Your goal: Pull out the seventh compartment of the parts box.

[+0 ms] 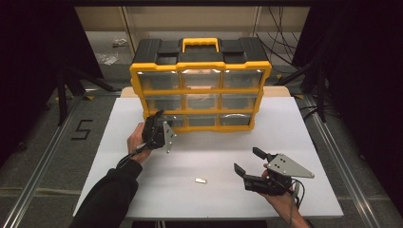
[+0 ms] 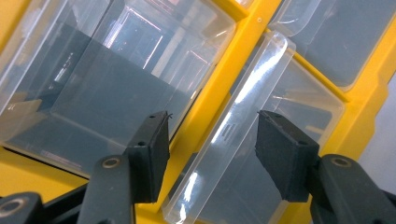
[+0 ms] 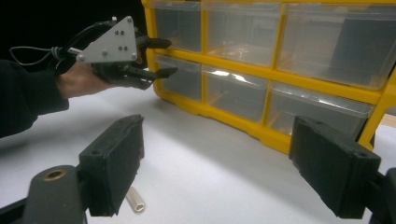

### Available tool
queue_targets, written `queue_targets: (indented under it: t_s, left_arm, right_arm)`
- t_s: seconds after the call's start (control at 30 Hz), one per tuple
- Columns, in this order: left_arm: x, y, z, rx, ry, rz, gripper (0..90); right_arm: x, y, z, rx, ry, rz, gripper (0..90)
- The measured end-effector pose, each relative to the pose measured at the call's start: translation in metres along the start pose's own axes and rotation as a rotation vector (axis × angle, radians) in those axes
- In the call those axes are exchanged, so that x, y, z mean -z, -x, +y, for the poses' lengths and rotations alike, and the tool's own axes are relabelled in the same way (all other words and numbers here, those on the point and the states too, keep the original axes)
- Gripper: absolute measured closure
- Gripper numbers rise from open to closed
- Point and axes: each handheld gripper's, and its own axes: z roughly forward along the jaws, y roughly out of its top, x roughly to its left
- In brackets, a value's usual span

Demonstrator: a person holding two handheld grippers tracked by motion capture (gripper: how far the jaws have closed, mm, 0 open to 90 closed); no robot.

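A person's left gripper (image 1: 159,124) reaches for the bottom-left drawer (image 1: 175,120) of a yellow-and-black parts organizer (image 1: 200,85) standing at the far side of the white tabletop (image 1: 285,137). In the left gripper view its fingers (image 2: 152,156) stand partly open on either side of the drawer's clear pull lip (image 2: 233,126), with a gap at each pad, so nothing is gripped yet. To do this step well, the fingers should probably close squarely on the lip, well past its thin edge, and the pull should run straight out along the slot, since an angled tug could slip off the slick plastic or drag the cabinet. The drawer is transparent, glossy with reflections, framed in yellow, and appears empty. The right gripper (image 1: 247,164) hovers low over the near right of the tabletop, fingers wide apart and holding nothing, a small pale cylindrical piece (image 1: 201,180) lying just beside it.
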Motion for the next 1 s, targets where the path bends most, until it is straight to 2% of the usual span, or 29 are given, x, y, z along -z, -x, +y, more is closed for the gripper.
queue_targets:
  t_s: [0.33,0.53,0.6,0.73,0.93,1.0]
  left_arm:
    - [0.0011,0.0022,0.0008,-0.027,0.003,0.017,46.8]
    - [0.0034,0.0,0.0024,-0.017,0.026,0.037,50.7]
    - [0.0036,-0.0007,0.002,-0.022,0.02,0.039,51.3]
    - [0.0021,0.0021,-0.0004,-0.04,0.005,0.018,49.4]
    - [-0.0008,0.0056,-0.0031,-0.092,-0.021,0.042,44.6]
    - [-0.0026,0.0068,-0.0042,-0.079,-0.006,0.05,44.2]
  right_arm:
    - [-0.0002,-0.0002,0.0,0.001,-0.001,0.001,19.0]
    - [-0.0001,-0.0005,0.0,0.002,-0.003,0.002,19.1]
    - [-0.0002,-0.0004,0.0,0.002,-0.003,0.003,19.1]
    - [-0.0003,-0.0006,0.0,0.002,-0.004,0.004,19.2]
    - [-0.0003,-0.0006,0.0,0.003,-0.004,0.004,19.2]
    - [-0.0002,-0.0007,0.0,0.004,-0.004,0.005,19.2]
